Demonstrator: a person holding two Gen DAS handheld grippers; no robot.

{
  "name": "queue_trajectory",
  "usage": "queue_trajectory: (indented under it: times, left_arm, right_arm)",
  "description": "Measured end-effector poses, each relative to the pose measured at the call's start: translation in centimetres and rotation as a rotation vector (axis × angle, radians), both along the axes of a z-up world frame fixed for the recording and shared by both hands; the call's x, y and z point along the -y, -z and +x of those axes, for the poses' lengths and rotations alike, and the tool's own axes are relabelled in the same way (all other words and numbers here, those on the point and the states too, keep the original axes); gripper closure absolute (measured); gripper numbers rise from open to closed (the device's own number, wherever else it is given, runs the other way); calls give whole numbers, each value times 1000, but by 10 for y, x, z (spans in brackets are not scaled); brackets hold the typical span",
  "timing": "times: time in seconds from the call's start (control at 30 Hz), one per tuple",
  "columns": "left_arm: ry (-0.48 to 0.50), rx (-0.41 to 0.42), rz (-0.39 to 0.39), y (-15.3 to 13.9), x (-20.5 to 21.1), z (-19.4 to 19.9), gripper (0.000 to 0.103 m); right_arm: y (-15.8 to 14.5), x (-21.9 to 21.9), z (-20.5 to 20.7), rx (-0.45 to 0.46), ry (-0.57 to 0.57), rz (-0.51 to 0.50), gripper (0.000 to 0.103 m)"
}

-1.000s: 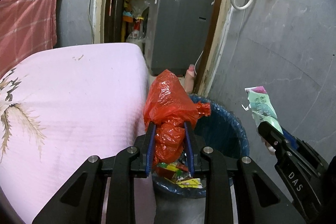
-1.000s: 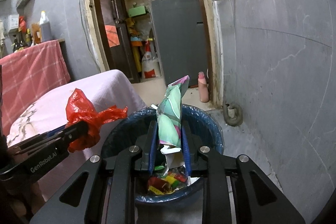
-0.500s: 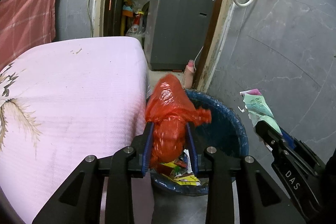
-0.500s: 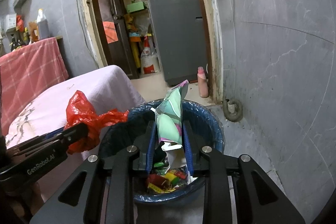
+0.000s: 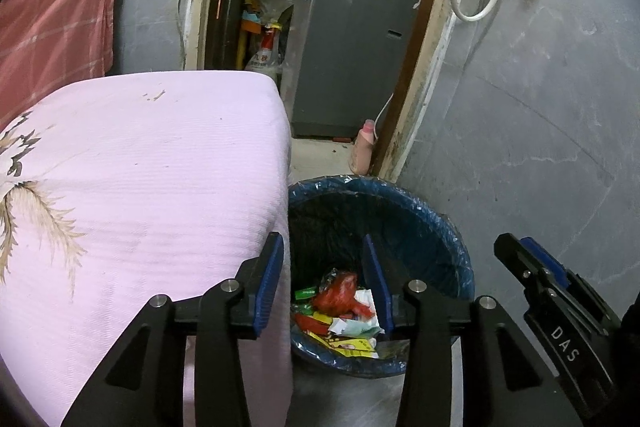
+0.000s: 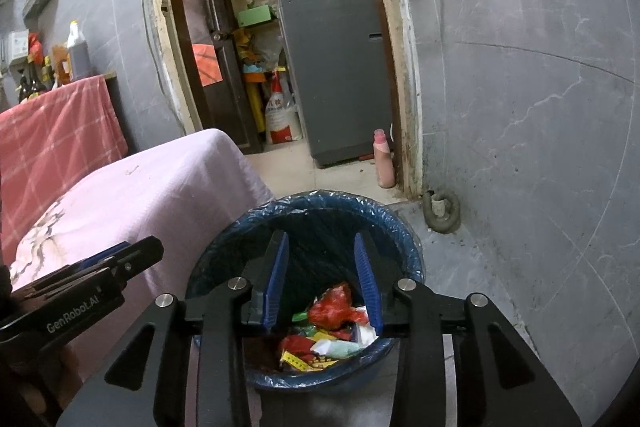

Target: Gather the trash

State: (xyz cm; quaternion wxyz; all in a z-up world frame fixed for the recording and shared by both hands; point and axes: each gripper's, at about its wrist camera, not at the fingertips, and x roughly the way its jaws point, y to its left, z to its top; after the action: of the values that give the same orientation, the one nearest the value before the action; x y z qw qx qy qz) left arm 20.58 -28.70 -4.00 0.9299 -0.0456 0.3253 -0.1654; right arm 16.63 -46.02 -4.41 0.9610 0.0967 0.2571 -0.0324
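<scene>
Red bag (image 5: 338, 290) lying in the lined bin (image 5: 436, 223) below the left gripper (image 5: 323, 273), jaws opening and empty, right gripper (image 6: 322, 277) likewise opening, empty, above the bin's near rim.

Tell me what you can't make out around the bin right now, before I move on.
- Bin near rim and base: left wrist view, covered by the left gripper, jaws opening with nothing between them.
- Trash under the red bag: right wrist view, buried; right gripper frame covers the pile's edges, jaws opening, empty.
- Wrapper print: too small.
- Floor beside the bed: hidden by its cover.
</scene>
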Motion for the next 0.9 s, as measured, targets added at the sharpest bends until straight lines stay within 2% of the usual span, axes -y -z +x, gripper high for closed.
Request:
queue_trajectory:
  times: [0.17, 0.23, 0.33, 0.43, 0.47, 0.53, 0.8, 0.9]
  left_arm:
    - [-9, 4, -11, -1, -3, -1, 62]
    - [-11, 9, -10, -3, -3, -1, 62]
    - [-12, 18, -6, -5, -2, -2, 61]
    - [-22, 42, 2, -10, -4, -6, 54]
    - [-26, 52, 4, -12, -5, -7, 50]
    - [-38, 77, 5, -17, -8, -10, 50]
    - [-74, 118, 25, -33, -23, -13, 36]
    - [-89, 125, 27, -38, -30, -14, 23]
  right_arm:
    - [-4, 2, -4, 27, 14, -2, 57]
    - [-7, 2, -5, 32, 18, -7, 56]
    - [-10, 3, -8, 41, 24, -12, 50]
    - [-14, 2, -9, 50, 30, -19, 46]
    - [-16, 2, -10, 54, 34, -21, 41]
    - [-18, 3, -11, 63, 39, -21, 34]
    - [-29, 2, -16, 99, 53, -22, 20]
    - [-34, 1, -17, 114, 55, -18, 15]
